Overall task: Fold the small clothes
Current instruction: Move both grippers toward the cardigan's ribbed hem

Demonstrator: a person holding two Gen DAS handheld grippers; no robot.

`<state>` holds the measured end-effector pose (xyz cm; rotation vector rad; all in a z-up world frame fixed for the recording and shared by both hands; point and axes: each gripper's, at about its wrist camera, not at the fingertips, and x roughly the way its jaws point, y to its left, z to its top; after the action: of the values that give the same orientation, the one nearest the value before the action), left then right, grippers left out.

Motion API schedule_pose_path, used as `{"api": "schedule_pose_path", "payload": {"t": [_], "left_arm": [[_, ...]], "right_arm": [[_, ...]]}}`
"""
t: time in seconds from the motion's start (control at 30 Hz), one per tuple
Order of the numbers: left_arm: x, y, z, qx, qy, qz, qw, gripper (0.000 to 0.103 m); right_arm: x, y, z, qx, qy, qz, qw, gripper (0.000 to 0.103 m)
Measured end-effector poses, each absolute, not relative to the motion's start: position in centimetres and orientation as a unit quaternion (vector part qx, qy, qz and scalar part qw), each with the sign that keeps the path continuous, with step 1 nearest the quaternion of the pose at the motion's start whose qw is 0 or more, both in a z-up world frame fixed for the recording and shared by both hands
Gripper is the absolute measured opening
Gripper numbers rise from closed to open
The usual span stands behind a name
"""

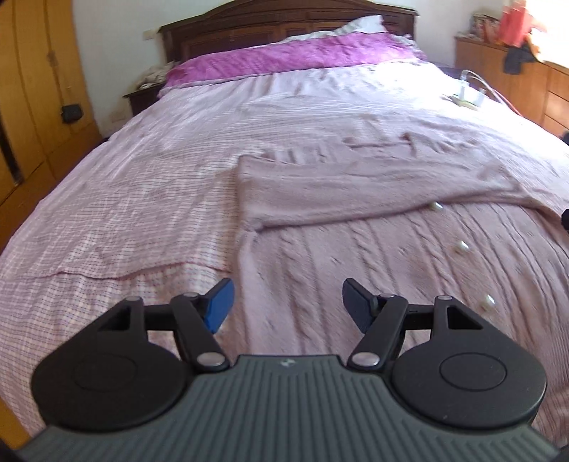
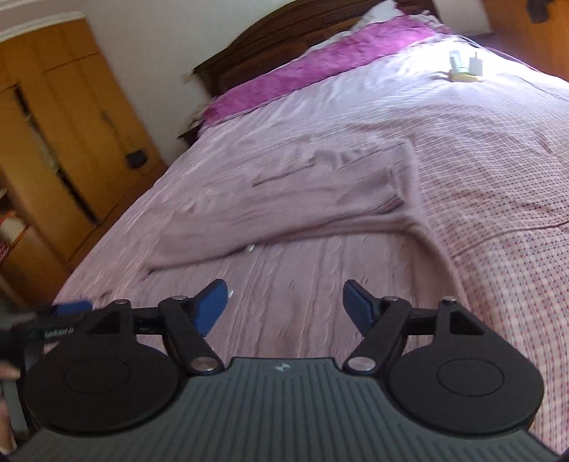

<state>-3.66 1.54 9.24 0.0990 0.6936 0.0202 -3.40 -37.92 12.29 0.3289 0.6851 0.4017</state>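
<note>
Hovering above the bed (image 1: 142,184), the left gripper (image 1: 288,305) points level toward the headboard (image 1: 284,25), its blue-padded fingers (image 1: 220,305) spread wide and holding nothing. The right gripper (image 2: 286,307) is rolled to one side, so the room tilts in its view; its jaws also gape, released. Below and ahead of both lies the pink cable-knit cardigan (image 1: 355,220), spread flat on the checked bedspread, one sleeve folded across its body beside pearly buttons (image 1: 462,245).
</note>
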Motion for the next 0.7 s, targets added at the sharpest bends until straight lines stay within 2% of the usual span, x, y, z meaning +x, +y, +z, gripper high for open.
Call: {"api": "schedule_pose_path", "payload": {"t": [0.1,0.3,0.57,0.7], "left_arm": [[-5.0,0.7,8.6,0.065,0.340,-0.002,0.938,0.074],[-6.8,-0.3,6.9,0.085,0.358,-0.010,0.930,0.074],[-8.3,-0.8,5.4,0.094,0.385,-0.008,0.918,0.074],[-8.9,-0.3,5.5,0.078,0.385,-0.004,0.920,0.074]], "right_arm": [[-5.3,-37.3,11.9,0.126,0.337,0.207,0.910,0.090],[-7.5,-35.3,10.0,0.042,0.360,0.222,0.905,0.093],[-11.9,-30.1,7.1,-0.232,0.348,0.301,0.857,0.097],[-13.4,-27.6,4.7,-0.326,0.359,0.309,0.818,0.097]]}}
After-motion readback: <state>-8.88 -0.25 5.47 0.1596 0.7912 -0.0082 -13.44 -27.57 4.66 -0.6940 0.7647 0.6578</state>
